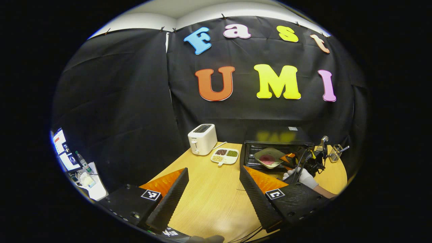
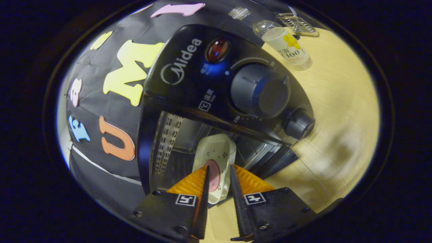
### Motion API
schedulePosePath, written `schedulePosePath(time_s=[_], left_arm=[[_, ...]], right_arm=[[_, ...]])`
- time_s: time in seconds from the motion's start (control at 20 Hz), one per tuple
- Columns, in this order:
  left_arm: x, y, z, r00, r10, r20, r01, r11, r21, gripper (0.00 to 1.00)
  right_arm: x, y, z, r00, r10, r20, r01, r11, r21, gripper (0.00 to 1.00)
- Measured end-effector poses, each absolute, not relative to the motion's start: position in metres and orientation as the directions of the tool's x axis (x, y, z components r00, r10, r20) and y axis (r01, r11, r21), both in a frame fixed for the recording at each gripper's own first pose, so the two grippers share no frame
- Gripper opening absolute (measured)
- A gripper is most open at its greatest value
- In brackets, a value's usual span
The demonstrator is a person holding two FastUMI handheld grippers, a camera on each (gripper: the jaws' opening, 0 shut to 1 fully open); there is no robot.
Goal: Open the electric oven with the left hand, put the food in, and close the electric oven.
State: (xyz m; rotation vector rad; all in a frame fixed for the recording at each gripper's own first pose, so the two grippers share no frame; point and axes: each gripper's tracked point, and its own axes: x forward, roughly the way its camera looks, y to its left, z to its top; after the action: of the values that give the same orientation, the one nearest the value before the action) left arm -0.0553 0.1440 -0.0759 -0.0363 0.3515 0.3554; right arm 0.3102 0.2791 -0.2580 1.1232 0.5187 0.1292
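**Plate held at the oven mouth, oven door open**

Left gripper view: The left gripper (image 1: 213,189) hangs over the wooden table (image 1: 209,202) with its fingers spread wide and nothing between them. Farther off, the electric oven (image 1: 276,148) stands on the table with its door open. The right gripper (image 1: 288,158), held by a gloved hand (image 1: 303,177), holds a plate (image 1: 270,157) at the oven opening. The plate carries a reddish piece of food (image 1: 268,158). A white toaster (image 1: 202,139) stands to the left of the oven, and a divided dish (image 1: 225,156) with dark, green and pale contents lies between them. A metal grater (image 1: 335,152) lies beyond the oven to the right.

Right gripper view: The right gripper's fingers (image 2: 206,189) are closed on the near rim of the plate (image 2: 216,152), one on each side. The plate reaches into the oven cavity (image 2: 175,148), the pink food (image 2: 213,175) at its near end. The control panel with two knobs (image 2: 260,89) lies beside the cavity. A clear bottle (image 2: 287,47) stands on the table beyond the oven.
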Motion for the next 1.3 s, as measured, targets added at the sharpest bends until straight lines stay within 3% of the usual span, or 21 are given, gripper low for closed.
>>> schedulePosePath(time_s=[0.05, 0.35, 0.55, 0.85, 1.1, 1.3], left_arm=[[-0.055, 0.142, -0.074, 0.882, 0.326, -0.339, -0.339, 0.941, 0.023, 0.97], [-0.053, 0.129, -0.066, 0.917, 0.265, -0.298, -0.275, 0.961, 0.007, 0.97], [-0.056, 0.125, -0.062, 0.938, 0.219, -0.269, -0.226, 0.974, 0.005, 0.97], [-0.064, 0.116, -0.059, 0.964, 0.136, -0.227, -0.142, 0.99, -0.007, 0.97], [-0.064, 0.108, -0.071, 0.975, 0.072, -0.212, -0.081, 0.996, -0.032, 0.97], [-0.056, 0.091, -0.092, 0.974, 0.022, -0.225, -0.03, 0.999, -0.032, 0.97]], right_arm=[[0.305, 0.272, -0.254, 0.878, 0.347, -0.33, 0.15, 0.456, 0.877, 0.44], [0.256, 0.229, -0.217, 0.903, 0.287, -0.318, 0.07, 0.633, 0.771, 0.87], [0.211, 0.205, -0.184, 0.927, 0.252, -0.277, -0.02, 0.772, 0.636, 0.94], [0.146, 0.165, -0.151, 0.96, 0.178, -0.217, -0.086, 0.921, 0.379, 0.94], [0.096, 0.136, -0.112, 0.981, 0.121, -0.15, -0.101, 0.986, 0.135, 0.95], [0.064, 0.112, -0.086, 0.99, 0.073, -0.124, -0.064, 0.995, 0.077, 0.96]])
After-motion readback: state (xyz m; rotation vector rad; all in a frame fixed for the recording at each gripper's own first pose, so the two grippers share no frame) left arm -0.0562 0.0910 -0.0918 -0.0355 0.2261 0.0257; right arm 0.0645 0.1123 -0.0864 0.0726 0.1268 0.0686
